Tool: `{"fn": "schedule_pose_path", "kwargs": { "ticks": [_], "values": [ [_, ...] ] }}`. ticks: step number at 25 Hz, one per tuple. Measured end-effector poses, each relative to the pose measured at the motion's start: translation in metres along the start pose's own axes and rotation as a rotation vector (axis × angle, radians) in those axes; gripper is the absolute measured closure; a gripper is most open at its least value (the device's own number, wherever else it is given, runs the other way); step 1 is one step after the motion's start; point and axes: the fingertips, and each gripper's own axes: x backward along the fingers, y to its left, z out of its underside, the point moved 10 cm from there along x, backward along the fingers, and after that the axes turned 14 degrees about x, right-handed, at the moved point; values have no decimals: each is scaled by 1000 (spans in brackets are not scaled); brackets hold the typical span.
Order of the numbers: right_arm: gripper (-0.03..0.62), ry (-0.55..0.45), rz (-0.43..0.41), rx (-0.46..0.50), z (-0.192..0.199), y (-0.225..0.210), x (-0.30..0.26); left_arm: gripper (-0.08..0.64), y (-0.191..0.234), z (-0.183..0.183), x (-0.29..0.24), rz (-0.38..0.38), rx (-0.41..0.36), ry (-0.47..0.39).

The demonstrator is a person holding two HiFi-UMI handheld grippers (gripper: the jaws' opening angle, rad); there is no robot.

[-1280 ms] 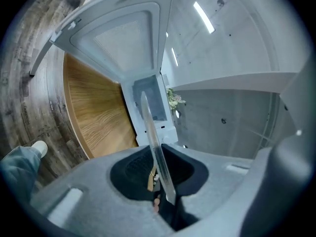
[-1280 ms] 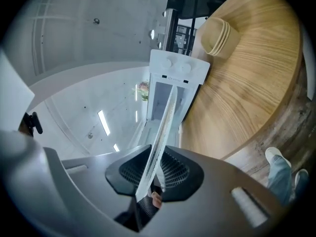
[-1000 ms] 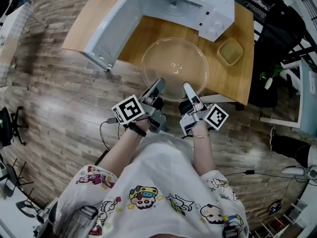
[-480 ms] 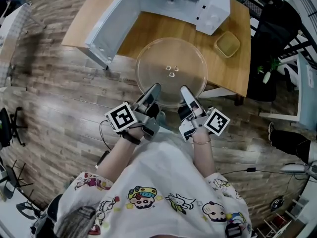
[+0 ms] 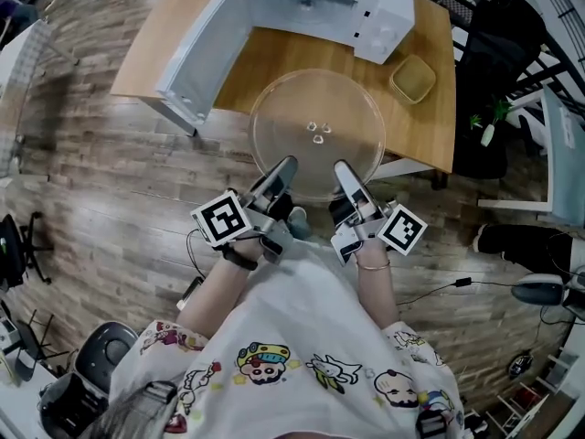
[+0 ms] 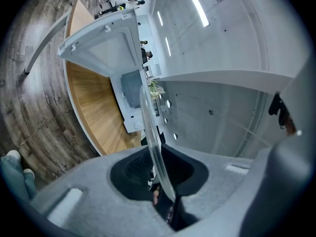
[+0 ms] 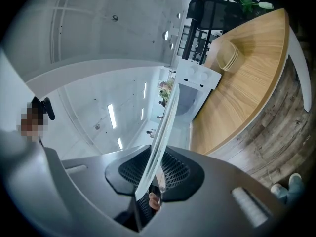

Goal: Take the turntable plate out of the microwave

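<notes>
Turntable plate (image 5: 317,131) sits further clear of microwave (image 5: 311,7) (door open); left gripper (image 5: 286,165) and right gripper (image 5: 341,167) clamp its near rim, disc ahead.

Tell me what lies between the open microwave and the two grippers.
The glass turntable plate fills that stretch, as the head view shows. The left gripper and right gripper clamp its near rim; the microwave stands beyond its far edge.
</notes>
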Motion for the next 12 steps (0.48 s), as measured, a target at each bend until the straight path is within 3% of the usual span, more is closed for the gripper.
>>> {"fn": "schedule_pose_path", "kwargs": {
  "ticks": [12],
  "values": [
    [518, -14, 15, 7, -3, 12, -17, 514, -12, -22, 2, -33, -27, 31]
  ]
}}
